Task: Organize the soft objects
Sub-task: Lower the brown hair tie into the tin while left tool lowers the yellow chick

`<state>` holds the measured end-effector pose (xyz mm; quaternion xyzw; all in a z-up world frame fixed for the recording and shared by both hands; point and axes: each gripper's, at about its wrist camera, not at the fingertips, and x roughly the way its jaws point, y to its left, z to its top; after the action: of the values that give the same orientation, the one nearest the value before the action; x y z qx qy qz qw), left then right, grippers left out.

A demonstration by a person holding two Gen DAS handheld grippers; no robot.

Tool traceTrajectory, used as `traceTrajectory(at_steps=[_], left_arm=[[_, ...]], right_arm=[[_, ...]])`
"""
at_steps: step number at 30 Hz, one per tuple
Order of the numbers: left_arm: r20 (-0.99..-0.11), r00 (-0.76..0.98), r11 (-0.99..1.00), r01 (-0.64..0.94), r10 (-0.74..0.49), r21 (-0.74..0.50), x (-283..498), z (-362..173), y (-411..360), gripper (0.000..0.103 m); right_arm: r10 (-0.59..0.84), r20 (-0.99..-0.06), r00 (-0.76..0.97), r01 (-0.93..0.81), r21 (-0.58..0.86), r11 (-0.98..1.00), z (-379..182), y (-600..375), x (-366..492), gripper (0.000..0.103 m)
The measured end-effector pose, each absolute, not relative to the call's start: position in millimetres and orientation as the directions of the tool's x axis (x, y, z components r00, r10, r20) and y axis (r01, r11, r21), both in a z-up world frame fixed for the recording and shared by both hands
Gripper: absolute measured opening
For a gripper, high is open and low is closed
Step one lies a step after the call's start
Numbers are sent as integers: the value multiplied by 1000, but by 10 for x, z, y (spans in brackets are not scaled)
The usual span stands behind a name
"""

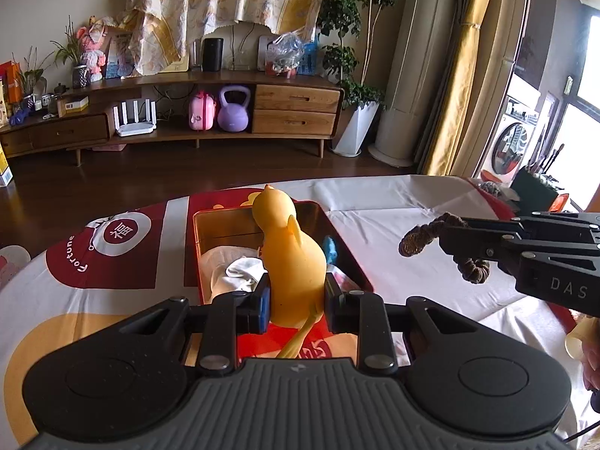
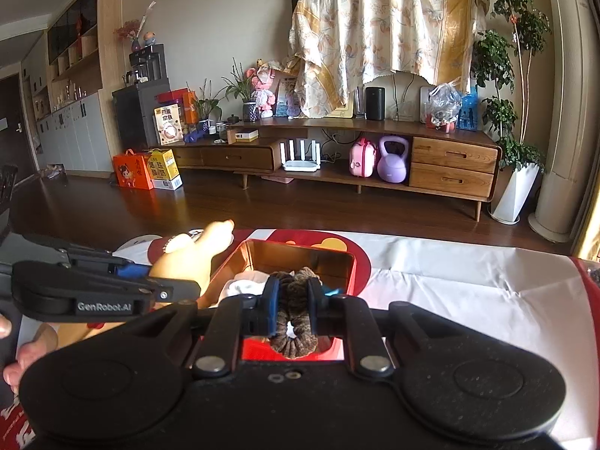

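My left gripper (image 1: 296,300) is shut on a yellow soft duck toy (image 1: 288,247), held upright over the near end of a red tin box (image 1: 352,258). The duck also shows in the right wrist view (image 2: 191,258). Inside the tin lies a white cloth (image 1: 236,270) and something blue (image 1: 330,248). My right gripper (image 2: 293,300) is shut on a brown scrunchie (image 2: 296,315), held above the tin's near edge (image 2: 330,348). In the left wrist view the scrunchie (image 1: 420,238) hangs from the right gripper (image 1: 465,242) to the right of the tin.
The tin stands on a table covered by a white, red and yellow cloth (image 1: 393,217). A wooden TV cabinet (image 1: 292,108) with a purple kettlebell (image 1: 233,112) is across the dark wooden floor. A dark holder (image 1: 536,187) stands at the table's far right.
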<state>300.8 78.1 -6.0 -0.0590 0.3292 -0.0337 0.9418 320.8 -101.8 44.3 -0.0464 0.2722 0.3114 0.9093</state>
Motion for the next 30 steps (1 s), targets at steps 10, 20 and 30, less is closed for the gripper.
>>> traceTrajectory(at_steps=[10,20,30], left_arm=[[-651,755,993,3,-80,-119,3595,-327,1019,26],[-707,702,994,2,-80,-111,4098,-654,1069,26],[-742,665,993,-7,-81,-114,4347,-908,1120,26]], right_arm=[[535,-557,636,-591,96,801,150,-732,3626,15],[512,-606,609,-577,105,810,-191,-432,3985,15],[482,-651,587,-555,111,824,-449,-299,4136,15]])
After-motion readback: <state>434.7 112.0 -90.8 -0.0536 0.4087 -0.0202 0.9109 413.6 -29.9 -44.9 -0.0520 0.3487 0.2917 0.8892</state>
